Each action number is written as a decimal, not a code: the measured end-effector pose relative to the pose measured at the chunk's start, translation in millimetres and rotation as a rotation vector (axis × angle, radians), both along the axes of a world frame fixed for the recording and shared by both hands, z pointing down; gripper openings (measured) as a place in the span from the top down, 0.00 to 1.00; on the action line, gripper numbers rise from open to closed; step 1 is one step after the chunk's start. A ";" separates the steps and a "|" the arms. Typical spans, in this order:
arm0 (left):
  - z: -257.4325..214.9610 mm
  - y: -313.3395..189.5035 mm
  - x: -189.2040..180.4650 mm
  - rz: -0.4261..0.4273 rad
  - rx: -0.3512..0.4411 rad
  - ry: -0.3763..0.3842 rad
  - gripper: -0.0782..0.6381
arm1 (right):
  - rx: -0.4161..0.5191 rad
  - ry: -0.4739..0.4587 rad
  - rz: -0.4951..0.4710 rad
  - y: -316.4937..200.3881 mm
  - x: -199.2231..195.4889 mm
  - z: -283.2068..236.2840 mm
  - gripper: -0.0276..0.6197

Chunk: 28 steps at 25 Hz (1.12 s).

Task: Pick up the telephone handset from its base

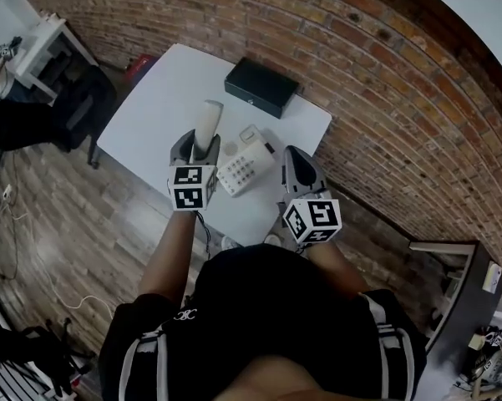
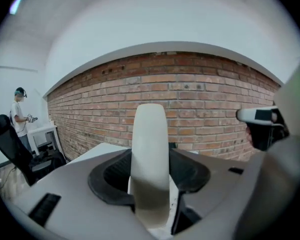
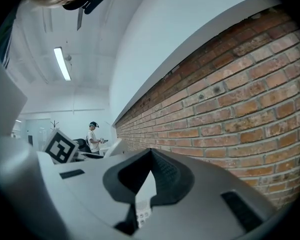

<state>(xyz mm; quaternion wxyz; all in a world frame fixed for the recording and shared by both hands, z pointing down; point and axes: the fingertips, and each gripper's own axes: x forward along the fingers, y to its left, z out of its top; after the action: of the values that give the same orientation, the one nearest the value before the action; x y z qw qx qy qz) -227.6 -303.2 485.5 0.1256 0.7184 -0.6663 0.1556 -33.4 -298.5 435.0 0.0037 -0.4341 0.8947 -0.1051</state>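
Observation:
The white telephone handset [image 1: 207, 124] stands upright between the jaws of my left gripper [image 1: 204, 146], lifted off its base. The white base [image 1: 245, 167], with its keypad showing, lies on the white table [image 1: 150, 107] just right of that gripper. In the left gripper view the handset [image 2: 150, 154] fills the gap of the left gripper [image 2: 150, 184], pinched on both sides. My right gripper [image 1: 298, 159] hovers right of the base, apart from it. In the right gripper view my right gripper [image 3: 150, 156] has its tips together and holds nothing.
A black box [image 1: 261, 86] sits at the table's far side near the brick wall [image 1: 384, 73]. At the far left stand a black office chair [image 2: 10, 144], a white desk [image 1: 42, 44] and a person [image 2: 20, 115].

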 end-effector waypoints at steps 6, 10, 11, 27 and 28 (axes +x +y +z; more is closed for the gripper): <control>-60.0 29.1 -18.1 -0.118 0.136 0.004 0.60 | 0.018 -0.008 -0.048 -1.4 -20.5 -4.8 0.96; -82.5 54.8 -25.3 -0.204 0.203 0.024 0.60 | 0.031 -0.020 -0.081 -0.7 -29.9 -9.2 0.96; -84.9 60.1 -26.5 -0.223 0.216 0.026 0.60 | 0.034 -0.022 -0.089 -0.4 -31.7 -10.3 0.96; -61.2 80.8 -27.2 -0.280 0.170 0.030 0.60 | 0.021 -0.018 -0.150 5.0 -50.1 -8.3 0.96; -61.2 80.6 -26.6 -0.278 0.170 0.031 0.60 | 0.019 -0.018 -0.150 5.0 -49.8 -7.7 0.96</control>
<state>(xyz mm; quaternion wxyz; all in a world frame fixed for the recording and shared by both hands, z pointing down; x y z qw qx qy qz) -254.1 -222.6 424.2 0.0952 0.6296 -0.7680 0.0686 -83.2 -293.6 427.3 0.0080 -0.3647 0.9256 -0.1005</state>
